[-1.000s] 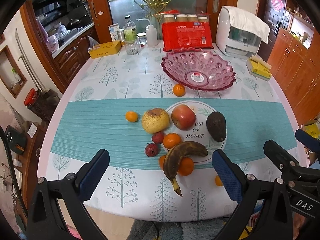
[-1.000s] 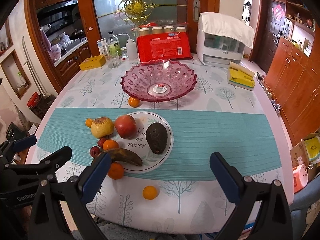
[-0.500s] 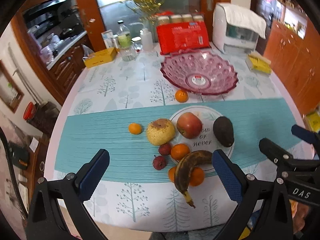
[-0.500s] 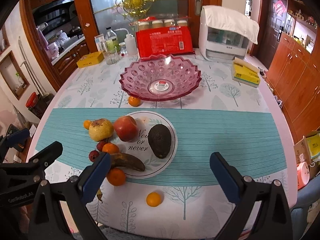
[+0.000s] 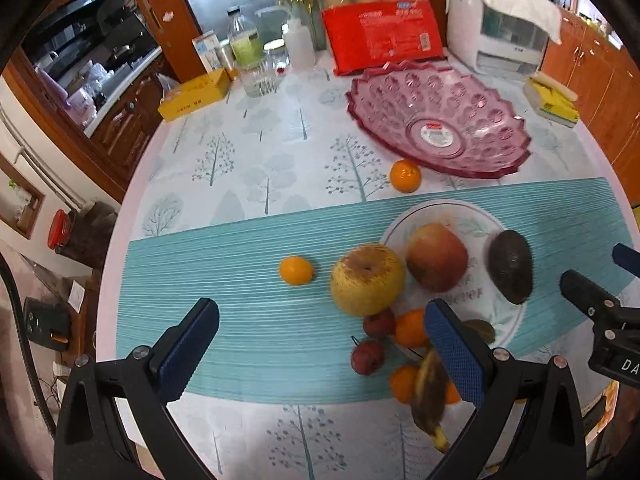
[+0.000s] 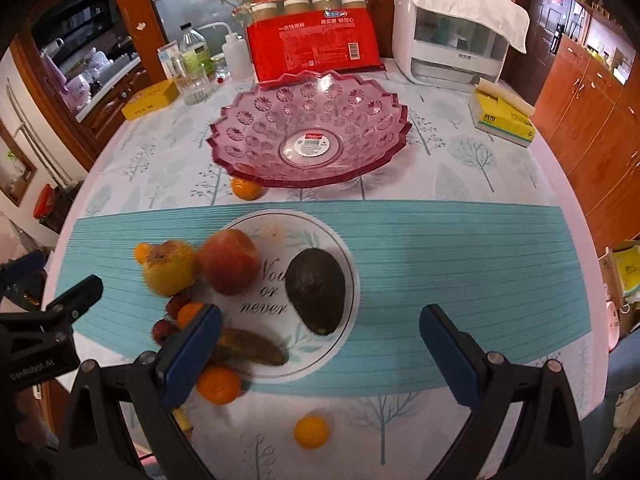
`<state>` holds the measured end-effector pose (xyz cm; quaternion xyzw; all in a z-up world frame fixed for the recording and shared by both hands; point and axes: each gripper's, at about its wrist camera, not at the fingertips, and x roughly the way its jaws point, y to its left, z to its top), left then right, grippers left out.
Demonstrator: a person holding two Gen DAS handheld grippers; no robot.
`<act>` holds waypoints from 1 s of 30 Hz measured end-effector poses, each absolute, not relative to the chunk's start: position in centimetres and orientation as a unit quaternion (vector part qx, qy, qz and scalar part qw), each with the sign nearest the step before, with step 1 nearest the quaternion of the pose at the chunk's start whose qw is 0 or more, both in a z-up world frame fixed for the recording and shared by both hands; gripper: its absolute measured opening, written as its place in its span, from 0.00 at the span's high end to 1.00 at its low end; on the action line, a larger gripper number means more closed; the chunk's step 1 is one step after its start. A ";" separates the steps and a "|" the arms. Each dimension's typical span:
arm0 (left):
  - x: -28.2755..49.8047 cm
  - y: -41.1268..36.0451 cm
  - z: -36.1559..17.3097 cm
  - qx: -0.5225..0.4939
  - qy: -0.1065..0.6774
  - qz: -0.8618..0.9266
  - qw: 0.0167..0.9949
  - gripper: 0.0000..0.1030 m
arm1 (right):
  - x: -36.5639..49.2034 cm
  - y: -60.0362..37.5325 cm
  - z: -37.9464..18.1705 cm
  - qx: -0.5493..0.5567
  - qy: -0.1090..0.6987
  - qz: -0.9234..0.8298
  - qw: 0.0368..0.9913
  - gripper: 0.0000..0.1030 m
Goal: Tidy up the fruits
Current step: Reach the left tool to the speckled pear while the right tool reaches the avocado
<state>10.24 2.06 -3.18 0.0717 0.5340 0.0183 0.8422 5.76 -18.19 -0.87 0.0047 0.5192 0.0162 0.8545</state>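
A pink glass bowl [image 6: 308, 140] stands empty at the back of the table, also in the left wrist view [image 5: 436, 120]. In front of it, a white plate [image 6: 320, 236] holds a red apple [image 6: 229, 266], a dark avocado [image 6: 316, 290] and a brown banana [image 6: 252, 350]. A yellow pear [image 5: 366, 280], several small oranges [image 5: 296, 270] and two red lychees [image 5: 368, 356] lie beside it. My left gripper [image 5: 320, 350] is open above the table's near left. My right gripper [image 6: 320, 354] is open over the plate's front edge. Both are empty.
A red packet [image 6: 316, 46], jars, bottles, a glass [image 5: 260, 78], a yellow box [image 5: 196, 94], a white appliance [image 6: 452, 36] and a yellow tissue pack [image 6: 504, 118] line the back of the table. Wooden cabinets stand to the right. One orange [image 6: 311, 432] lies near the front edge.
Both grippers have moved forward and lower over the table, so the fruit looks larger. The left view has shifted left. No fruit has moved.
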 end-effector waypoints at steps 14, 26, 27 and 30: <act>15.4 4.1 -11.4 0.030 0.629 -0.042 0.776 0.01 | 10.3 -19.1 -6.9 0.044 0.587 0.003 0.808 0.04; 16.9 2.3 -14.4 0.004 0.659 -0.080 0.748 0.11 | 12.1 -19.4 -10.0 0.065 0.619 0.023 0.782 0.18; 16.9 2.3 -14.6 0.000 0.662 -0.082 0.745 0.13 | 12.2 -19.5 -10.2 0.065 0.621 0.024 0.781 0.20; 17.0 2.4 -15.3 -0.024 0.672 -0.091 0.734 0.18 | 12.5 -19.3 -10.8 0.064 0.628 0.028 0.775 0.26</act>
